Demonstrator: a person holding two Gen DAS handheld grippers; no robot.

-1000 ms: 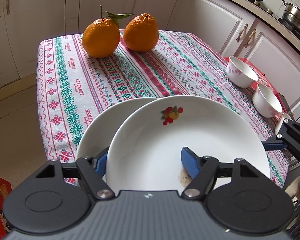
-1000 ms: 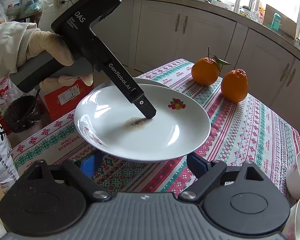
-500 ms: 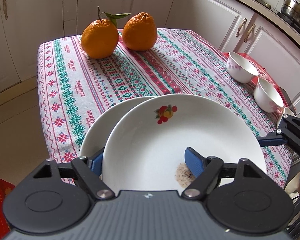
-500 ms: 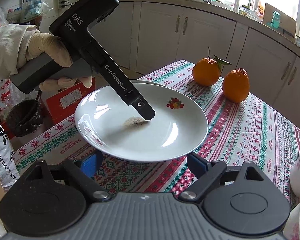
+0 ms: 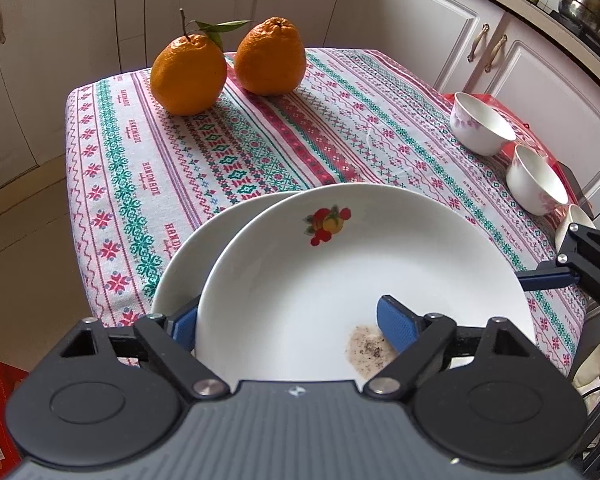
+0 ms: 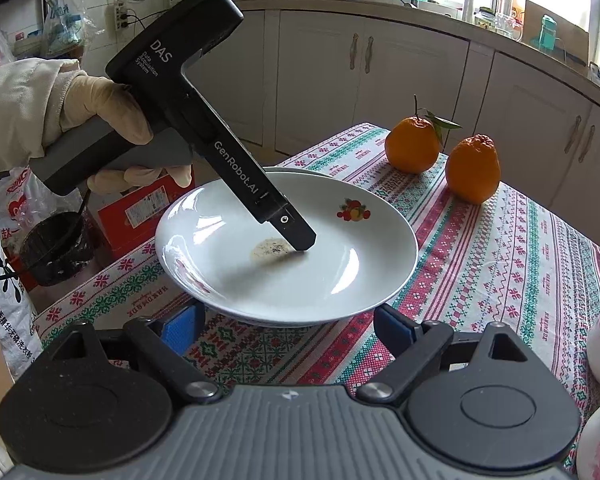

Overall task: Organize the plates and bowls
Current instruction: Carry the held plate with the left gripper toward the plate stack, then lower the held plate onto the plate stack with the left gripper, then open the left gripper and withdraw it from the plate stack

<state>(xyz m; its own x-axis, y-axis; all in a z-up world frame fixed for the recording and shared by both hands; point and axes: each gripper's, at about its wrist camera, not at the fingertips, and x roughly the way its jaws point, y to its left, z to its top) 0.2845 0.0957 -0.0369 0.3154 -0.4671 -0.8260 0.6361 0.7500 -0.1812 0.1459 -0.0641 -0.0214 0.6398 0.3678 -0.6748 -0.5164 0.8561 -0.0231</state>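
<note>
My left gripper is shut on the near rim of a white plate with a fruit motif and a dark speckled stain. It holds the plate just over a second white plate on the tablecloth. In the right wrist view the held plate lies over the lower plate, with the left gripper's finger pressed inside it. My right gripper is open and empty, just short of the plate's rim. Three white bowls stand at the right table edge.
Two oranges sit at the far end of the patterned tablecloth. White kitchen cabinets surround the table. A red box and a black basket are on the floor at the left.
The held plate has shifted slightly away from the right gripper and lowered over the second plate. The right gripper has stayed open.
</note>
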